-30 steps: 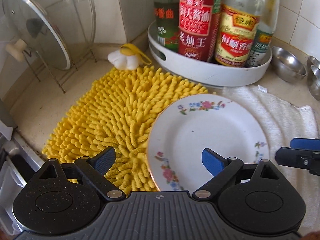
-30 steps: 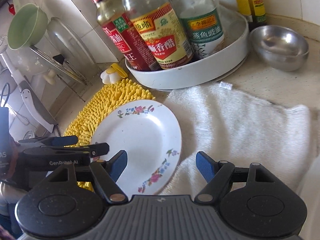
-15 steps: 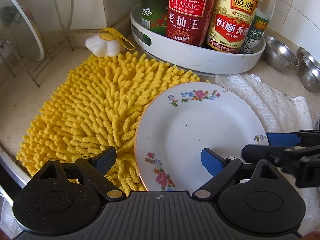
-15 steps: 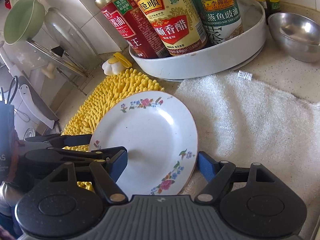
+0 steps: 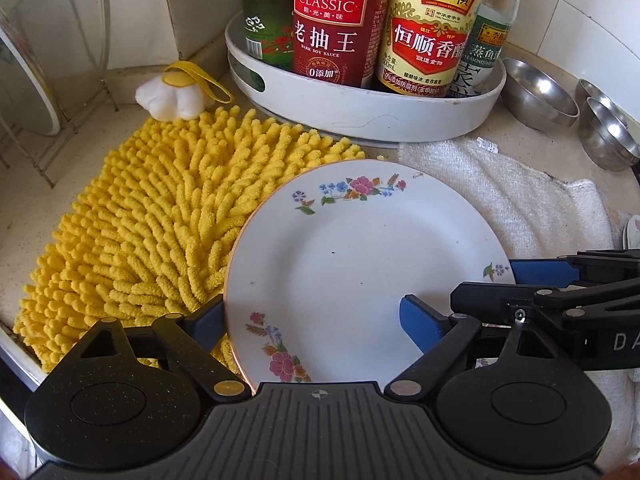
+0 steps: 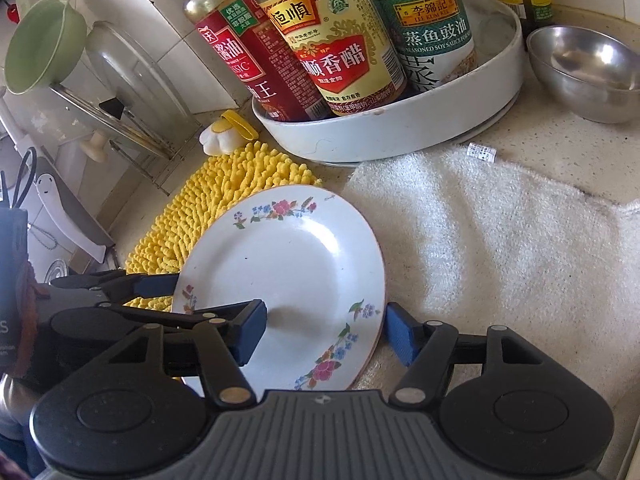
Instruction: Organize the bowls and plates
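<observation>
A white plate with a flowered rim lies partly on the yellow chenille mat and partly on the white towel. My left gripper straddles its left rim: one blue pad sits just outside and under the rim, the other hovers over the plate's face. Its jaws are closing, and no pad visibly presses. My right gripper straddles the right rim of the plate the same way, jaws closing, one pad at the rim's outside. Each gripper shows in the other's view.
A round white tray of tall sauce bottles stands just behind the plate. Steel bowls sit to its right on the counter. A glass lid in a wire rack and a green cup stand at the far left.
Both grippers have come in over the plate, which now fills more of each view. The right jaws have narrowed around the right rim; the left finger now sits at the left rim.
</observation>
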### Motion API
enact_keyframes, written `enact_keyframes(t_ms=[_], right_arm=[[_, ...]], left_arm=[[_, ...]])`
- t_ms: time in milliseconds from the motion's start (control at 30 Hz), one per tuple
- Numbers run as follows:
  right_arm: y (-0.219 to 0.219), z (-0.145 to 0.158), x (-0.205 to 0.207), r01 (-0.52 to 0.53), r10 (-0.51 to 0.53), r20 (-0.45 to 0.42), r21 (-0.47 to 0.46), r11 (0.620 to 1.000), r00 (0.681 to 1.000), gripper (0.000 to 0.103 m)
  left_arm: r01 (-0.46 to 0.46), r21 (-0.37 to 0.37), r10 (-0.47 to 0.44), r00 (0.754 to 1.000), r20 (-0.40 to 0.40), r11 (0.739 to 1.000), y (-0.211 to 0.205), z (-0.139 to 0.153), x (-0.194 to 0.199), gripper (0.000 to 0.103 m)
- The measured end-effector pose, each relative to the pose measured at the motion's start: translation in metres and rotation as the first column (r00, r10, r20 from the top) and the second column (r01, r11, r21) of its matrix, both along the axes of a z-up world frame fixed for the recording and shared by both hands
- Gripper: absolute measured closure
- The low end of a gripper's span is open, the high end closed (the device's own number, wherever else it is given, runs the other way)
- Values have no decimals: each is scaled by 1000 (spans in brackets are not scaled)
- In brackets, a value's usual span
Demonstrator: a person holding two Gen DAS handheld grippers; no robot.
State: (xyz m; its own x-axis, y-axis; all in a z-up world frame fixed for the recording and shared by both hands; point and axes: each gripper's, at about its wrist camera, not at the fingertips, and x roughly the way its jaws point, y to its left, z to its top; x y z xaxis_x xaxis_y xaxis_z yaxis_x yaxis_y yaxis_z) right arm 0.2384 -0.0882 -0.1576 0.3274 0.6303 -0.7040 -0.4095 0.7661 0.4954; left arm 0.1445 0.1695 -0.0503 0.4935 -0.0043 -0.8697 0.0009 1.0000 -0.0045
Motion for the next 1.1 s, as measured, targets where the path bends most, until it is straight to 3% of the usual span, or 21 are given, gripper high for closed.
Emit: enact_keyframes(t_ms=[433, 1100], right_arm=[[-9, 9, -5, 40, -40, 3, 9, 999, 999, 36], [-45, 28, -17, 148, -149, 22, 46, 988, 989, 36]], left_arm=[[0, -5, 0, 1000, 12, 1000, -4, 7, -3, 11], [81, 7, -81, 994, 80, 997, -29, 27, -5, 11]])
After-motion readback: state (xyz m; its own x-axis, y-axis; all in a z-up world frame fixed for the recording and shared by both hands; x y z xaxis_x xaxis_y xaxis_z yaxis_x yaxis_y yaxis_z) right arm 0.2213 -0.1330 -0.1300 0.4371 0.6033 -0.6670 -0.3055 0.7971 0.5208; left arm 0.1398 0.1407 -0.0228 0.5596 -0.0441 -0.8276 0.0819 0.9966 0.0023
